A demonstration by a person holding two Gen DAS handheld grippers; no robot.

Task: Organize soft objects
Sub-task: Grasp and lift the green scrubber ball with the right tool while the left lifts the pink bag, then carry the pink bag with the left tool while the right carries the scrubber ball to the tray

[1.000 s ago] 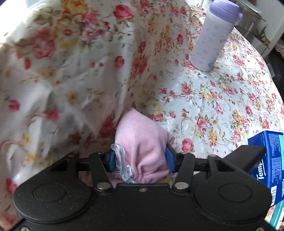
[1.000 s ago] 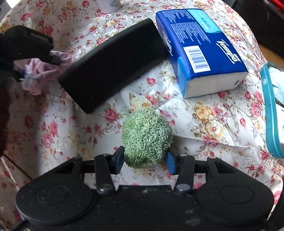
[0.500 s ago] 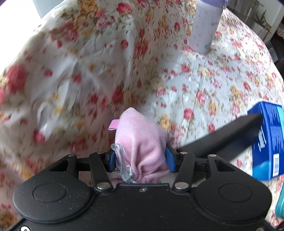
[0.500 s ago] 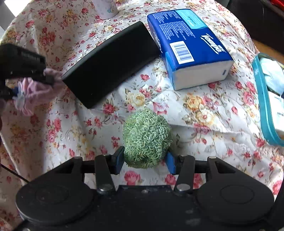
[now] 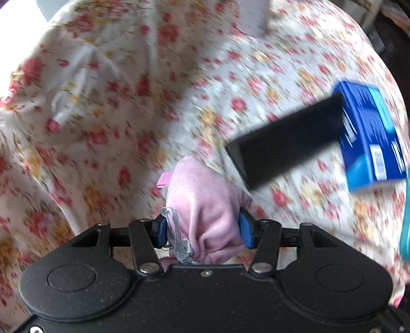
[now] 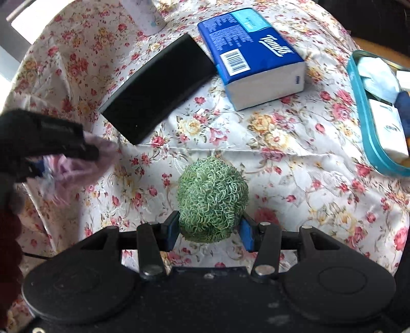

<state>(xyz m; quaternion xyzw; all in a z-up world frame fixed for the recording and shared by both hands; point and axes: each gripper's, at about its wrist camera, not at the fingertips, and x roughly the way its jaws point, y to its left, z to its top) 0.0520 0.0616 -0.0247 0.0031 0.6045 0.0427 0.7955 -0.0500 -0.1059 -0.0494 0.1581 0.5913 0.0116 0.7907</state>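
Pressure from both blue pads of the left gripper (image 5: 202, 231) is kept on a pink velvet pouch (image 5: 205, 205), which is clamped with its grey ribbon (image 5: 176, 235) bunched at one pad; the right gripper (image 6: 208, 231) is closed likewise on a green scrubber ball (image 6: 212, 199), which is squeezed between its pads and carried clear of the floral tablecloth (image 6: 282, 166); beyond the claws a black case (image 6: 159, 89) is seen lying flat, touched at its far end by a blue tissue pack (image 6: 253, 56), and a teal tray (image 6: 369, 133) with white packets is seen at the right edge; the tray is judged the likely destination, so both grips should be held firm until each soft thing is over the tray, and the pouch should be lowered past the rim before release lest the ribbon snag; counted: two grippers, one pouch, one scrubber ball, one case, one tissue pack, one tray, one pale bottle (image 6: 143, 15) at the far edge
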